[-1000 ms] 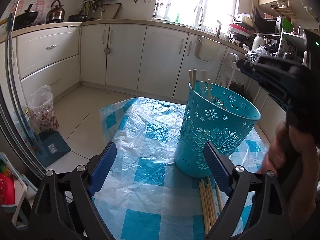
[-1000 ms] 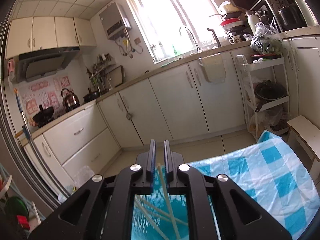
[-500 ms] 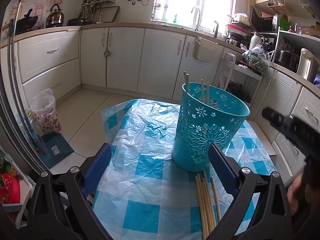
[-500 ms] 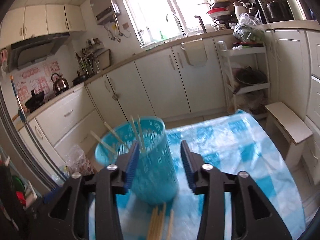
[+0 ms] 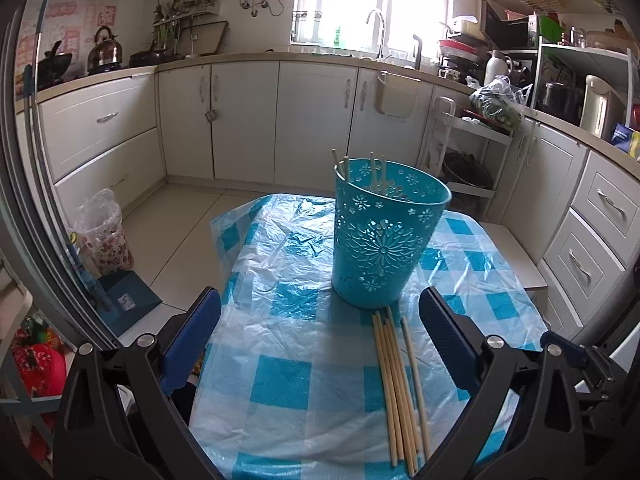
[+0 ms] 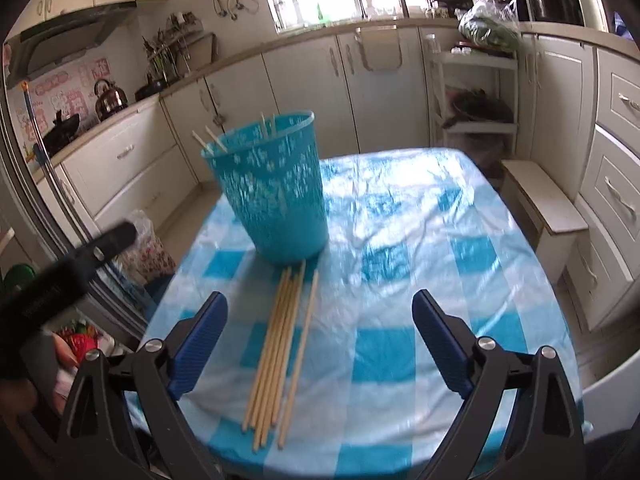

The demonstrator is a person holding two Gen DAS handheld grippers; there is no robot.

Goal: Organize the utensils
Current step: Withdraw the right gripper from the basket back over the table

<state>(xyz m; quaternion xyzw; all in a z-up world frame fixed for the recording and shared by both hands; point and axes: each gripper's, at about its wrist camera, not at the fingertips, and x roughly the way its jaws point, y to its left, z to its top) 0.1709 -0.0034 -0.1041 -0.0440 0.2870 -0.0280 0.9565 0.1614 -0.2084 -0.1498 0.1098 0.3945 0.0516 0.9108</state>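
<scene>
A teal perforated bucket (image 5: 384, 240) (image 6: 272, 188) stands on the table, with several chopsticks (image 5: 376, 172) (image 6: 212, 140) leaning inside it. In front of its base, several loose wooden chopsticks (image 5: 396, 384) (image 6: 284, 340) lie side by side on the cloth. My left gripper (image 5: 320, 308) is open and empty, hovering short of the bucket with the loose sticks below its right finger. My right gripper (image 6: 320, 308) has its jaws opening wide with nothing between them, above the near ends of the loose sticks. The left tool's black body (image 6: 60, 276) shows at the left edge of the right wrist view.
A blue-and-white checked plastic cloth (image 5: 280, 380) covers the small table. A white stool (image 6: 544, 200) stands to its right. A floral bag bin (image 5: 104, 236) and a blue dustpan (image 5: 128, 296) sit on the floor to the left. Cabinets line the walls.
My right gripper was shut on a chopstick over the bucket; it has let go, opened wide and drawn back downward. My left gripper has pulled back from the bucket.
</scene>
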